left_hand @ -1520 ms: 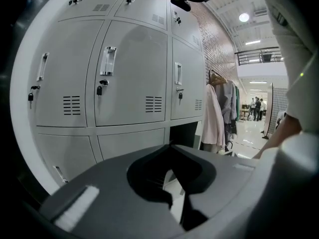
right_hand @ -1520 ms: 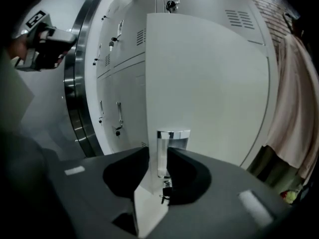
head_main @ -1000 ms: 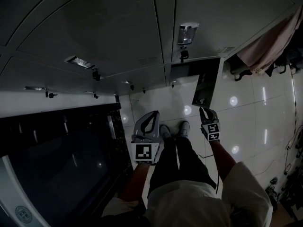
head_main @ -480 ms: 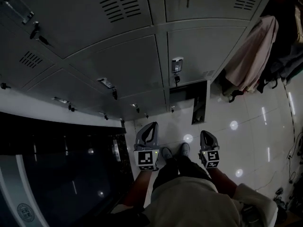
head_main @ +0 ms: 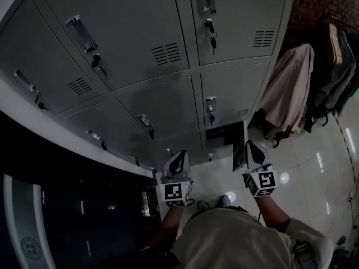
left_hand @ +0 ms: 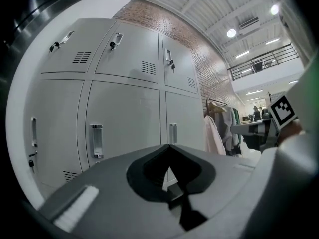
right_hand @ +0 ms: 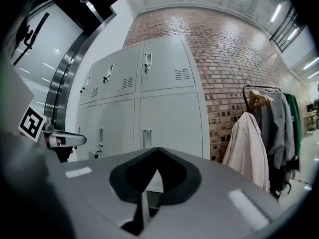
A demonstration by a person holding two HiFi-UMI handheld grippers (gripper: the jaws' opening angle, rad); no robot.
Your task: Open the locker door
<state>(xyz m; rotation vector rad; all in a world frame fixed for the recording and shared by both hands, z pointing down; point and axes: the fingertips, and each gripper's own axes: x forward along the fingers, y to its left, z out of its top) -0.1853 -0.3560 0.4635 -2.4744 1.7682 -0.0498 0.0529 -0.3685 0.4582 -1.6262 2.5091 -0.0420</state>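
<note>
A bank of grey lockers (head_main: 140, 55) fills the head view, each door with a metal handle and a key. In the bottom row one compartment (head_main: 219, 136) is dark and open, its door (head_main: 240, 145) swung out edge-on. My left gripper (head_main: 180, 153) is shut and empty, well short of the lockers. Level with it, my right gripper (head_main: 251, 144) is also shut on nothing, beside that open door. In the left gripper view the jaw tips (left_hand: 169, 145) meet before closed locker doors (left_hand: 124, 113). The right gripper (right_hand: 158, 149) faces closed doors (right_hand: 169, 118) too.
A rack with a pale coat (head_main: 289, 91) and dark garments (head_main: 336, 60) stands right of the lockers against a brick wall (head_main: 308, 4). A black glossy curved structure (head_main: 67, 206) lies at left. The floor (head_main: 314, 167) is shiny white tile. My own torso (head_main: 235, 240) shows below.
The head view has swung up from the floor to the locker fronts, bringing upper rows into sight. Both grippers have stayed side by side and now point towards the lockers.
</note>
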